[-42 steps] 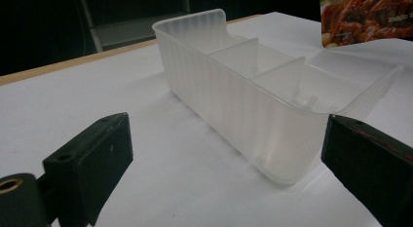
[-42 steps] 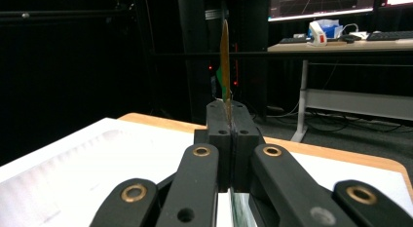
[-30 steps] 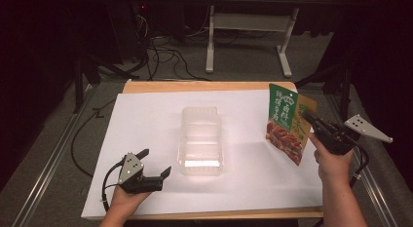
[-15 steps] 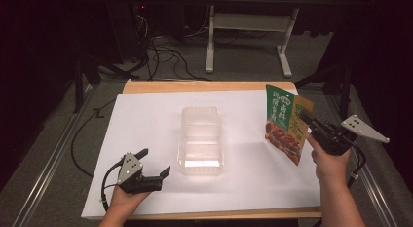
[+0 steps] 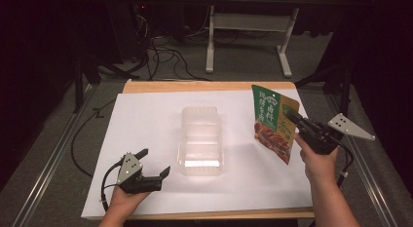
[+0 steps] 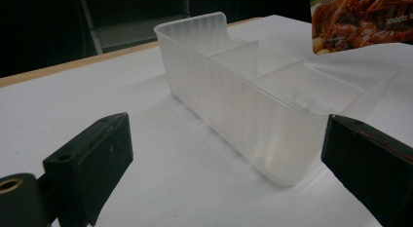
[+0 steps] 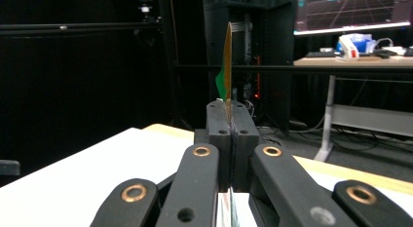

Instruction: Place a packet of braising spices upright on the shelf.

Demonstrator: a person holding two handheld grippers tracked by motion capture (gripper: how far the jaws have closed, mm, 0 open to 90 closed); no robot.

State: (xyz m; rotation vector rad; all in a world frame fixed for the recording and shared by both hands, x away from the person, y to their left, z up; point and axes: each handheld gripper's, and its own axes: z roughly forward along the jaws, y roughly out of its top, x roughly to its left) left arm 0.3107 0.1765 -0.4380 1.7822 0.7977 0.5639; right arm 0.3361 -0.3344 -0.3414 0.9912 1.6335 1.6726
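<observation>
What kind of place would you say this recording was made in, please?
Most likely a lab or recording studio, not a home. The table has a plain white cover and stands amid dark surroundings with loose cables on the floor behind it. A monitor and a cluttered desk appear beyond.

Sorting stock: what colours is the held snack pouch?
Green and orange snack pouch, clearest in the high view.

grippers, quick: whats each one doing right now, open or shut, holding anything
Left gripper: open, holding nothing, resting on the table near the clear plastic tray.
Right gripper: shut on the snack pouch, holding it up above the table.
</observation>
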